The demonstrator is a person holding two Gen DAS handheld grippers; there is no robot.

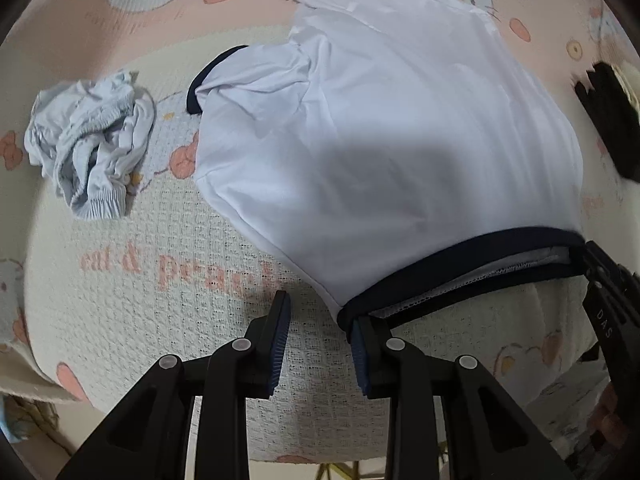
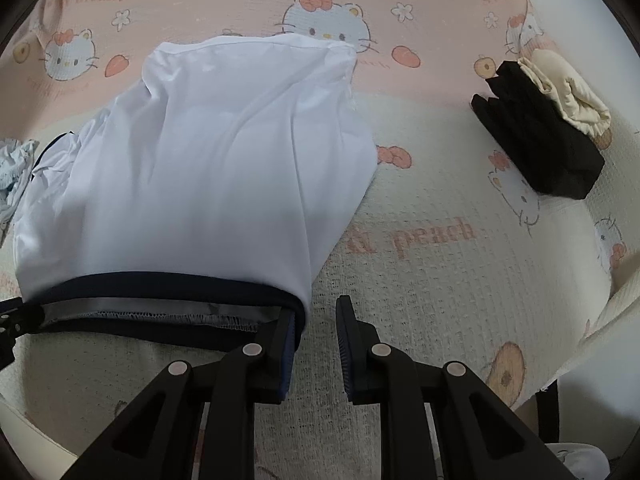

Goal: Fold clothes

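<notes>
A white garment (image 1: 380,120) (image 2: 200,160) with a dark navy hem (image 1: 460,256) (image 2: 160,280) lies spread on a cat-print blanket (image 1: 160,320) (image 2: 460,300). The hem hangs stretched between the two grippers, a little off the blanket. My left gripper (image 1: 318,316) is open; the hem's left corner drapes over its right finger, and its left finger is bare. My right gripper (image 2: 316,316) is open too, with the hem's right corner draped over its left finger. A navy-edged sleeve (image 1: 216,76) sticks out on the garment's left side.
A crumpled pale blue garment (image 1: 92,140) (image 2: 12,168) lies left of the white one. At the right sits a folded black garment (image 2: 540,136) (image 1: 608,112) with a folded cream one (image 2: 560,88) on top. The blanket's edge drops off near both grippers.
</notes>
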